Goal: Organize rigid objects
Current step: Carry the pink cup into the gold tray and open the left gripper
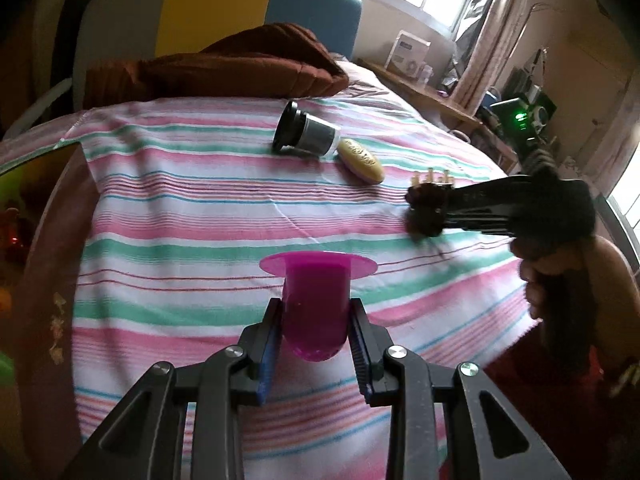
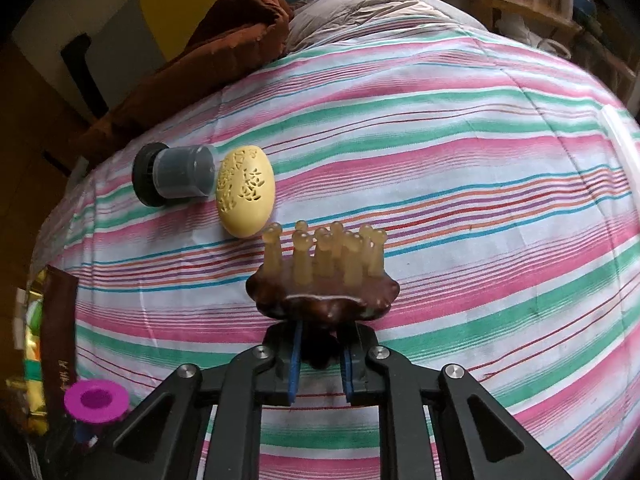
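Observation:
A magenta cup (image 1: 314, 304) with a wide flange rim hangs over the striped bed sheet (image 1: 200, 216), and my left gripper (image 1: 316, 309) is shut on its body. My right gripper (image 2: 320, 344) is shut on the handle of a brown scalp brush (image 2: 324, 280) with amber prongs standing up. The left wrist view shows the same brush (image 1: 426, 208) at the right, low over the sheet. Farther back, a black and grey cup (image 2: 172, 180) lies on its side, touching a yellow carved egg (image 2: 245, 196). The magenta cup (image 2: 96, 400) shows at the lower left of the right wrist view.
A brown blanket (image 1: 224, 68) is bunched at the bed's far end. A dark box (image 1: 52, 280) stands by the left edge. A wooden shelf (image 1: 432, 92) with clutter runs under the window on the right. A person's hand (image 1: 560, 276) grips the right tool.

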Tool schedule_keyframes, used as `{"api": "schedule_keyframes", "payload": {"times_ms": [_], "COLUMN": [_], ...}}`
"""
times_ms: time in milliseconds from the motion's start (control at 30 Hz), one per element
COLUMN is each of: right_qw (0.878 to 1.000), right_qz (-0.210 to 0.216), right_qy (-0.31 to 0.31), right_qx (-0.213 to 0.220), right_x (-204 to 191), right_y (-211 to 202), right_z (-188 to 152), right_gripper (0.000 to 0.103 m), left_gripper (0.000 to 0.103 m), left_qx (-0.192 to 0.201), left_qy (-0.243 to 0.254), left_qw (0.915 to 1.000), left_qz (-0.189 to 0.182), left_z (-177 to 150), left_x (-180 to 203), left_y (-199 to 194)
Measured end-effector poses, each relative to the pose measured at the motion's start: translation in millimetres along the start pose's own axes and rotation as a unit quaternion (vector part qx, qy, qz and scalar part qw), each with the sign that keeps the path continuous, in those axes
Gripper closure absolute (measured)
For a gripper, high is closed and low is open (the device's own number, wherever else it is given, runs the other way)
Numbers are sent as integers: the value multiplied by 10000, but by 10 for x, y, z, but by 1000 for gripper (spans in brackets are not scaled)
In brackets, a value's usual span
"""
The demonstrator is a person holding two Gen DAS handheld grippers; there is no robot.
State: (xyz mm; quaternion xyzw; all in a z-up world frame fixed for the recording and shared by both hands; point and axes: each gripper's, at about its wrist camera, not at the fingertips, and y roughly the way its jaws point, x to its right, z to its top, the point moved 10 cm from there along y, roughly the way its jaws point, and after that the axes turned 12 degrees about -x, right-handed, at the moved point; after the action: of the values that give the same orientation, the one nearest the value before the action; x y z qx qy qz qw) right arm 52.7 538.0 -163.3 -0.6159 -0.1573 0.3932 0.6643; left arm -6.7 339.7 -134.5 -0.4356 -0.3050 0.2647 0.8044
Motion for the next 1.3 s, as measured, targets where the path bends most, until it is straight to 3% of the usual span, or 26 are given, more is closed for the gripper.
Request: {"api": "schedule_keyframes", "payload": {"times_ms": [133, 467, 667, 733, 800, 900, 1300], "right_qw": [9994, 9997, 9996, 9994, 9992, 9991, 9992], "right_qz": [334, 223, 146, 147, 138, 94, 89], "right_qy": [52, -110, -255, -308, -373, -420, -380], "right_qx": [-49, -59, -48, -37, -15, -13, 35], "right_x": [-62, -101, -147, -173, -202, -208, -171], "right_y": [4, 7, 11, 9, -1, -8, -20], "right_z": [-31, -67, -72, -75, -79, -98, -112], "right_gripper": [89, 89, 89, 89, 89, 89, 89], "left_gripper": [72, 72, 72, 71, 72, 72, 72], "left_qx": [90, 272, 388, 458, 501, 583, 304], "left_qy": [8, -213, -729, -964, -1142, -1439, -2435], "left_qw": [9999, 9993, 9966, 9939, 9921, 9878, 9665], "left_qz": [-78, -139, -9, -262, 112, 68, 755], "left_z": [-48, -261, -469, -532, -613, -718, -1139], "left_x": [-35, -343, -851, -1009, -1243, -1531, -2562], "left_y": [-201, -686, -1001, -1107, -1216, -1356, -1495]}}
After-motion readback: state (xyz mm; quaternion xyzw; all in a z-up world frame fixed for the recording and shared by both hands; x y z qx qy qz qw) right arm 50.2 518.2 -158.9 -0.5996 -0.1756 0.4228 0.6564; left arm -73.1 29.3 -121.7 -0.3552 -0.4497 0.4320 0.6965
